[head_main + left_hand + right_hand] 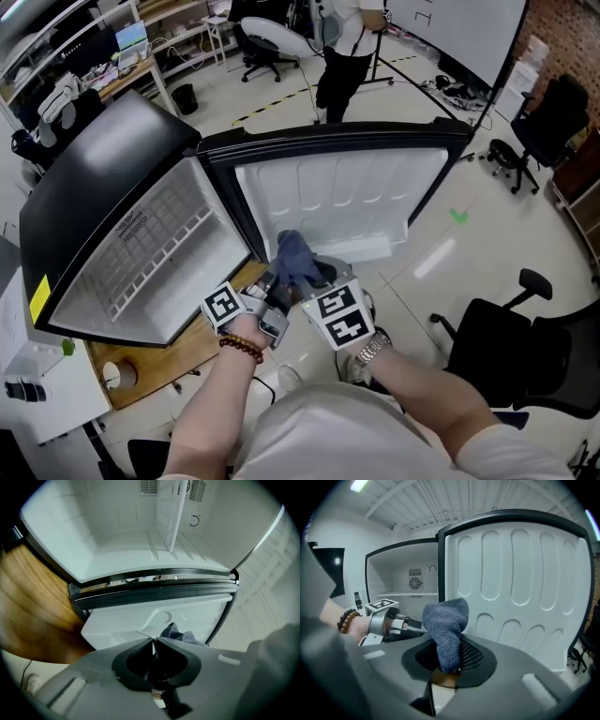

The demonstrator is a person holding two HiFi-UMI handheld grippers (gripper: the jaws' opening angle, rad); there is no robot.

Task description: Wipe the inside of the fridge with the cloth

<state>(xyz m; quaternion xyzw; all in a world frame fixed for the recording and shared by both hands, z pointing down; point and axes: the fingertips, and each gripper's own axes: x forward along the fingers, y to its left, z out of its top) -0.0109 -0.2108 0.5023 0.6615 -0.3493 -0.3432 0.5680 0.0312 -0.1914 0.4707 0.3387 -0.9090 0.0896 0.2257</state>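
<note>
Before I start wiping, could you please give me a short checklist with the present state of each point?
1. Blue-grey terry cloth clamped in the right tool: ok.
2. Left tool shut with nothing between its jaws: ok.
3. White-lined black fridge door swung open: ok.
4. Cloth touching the white fridge interior: not ok, it is held outside, by the door.
5. Dirt spots inside to aim at: cannot tell.
</note>
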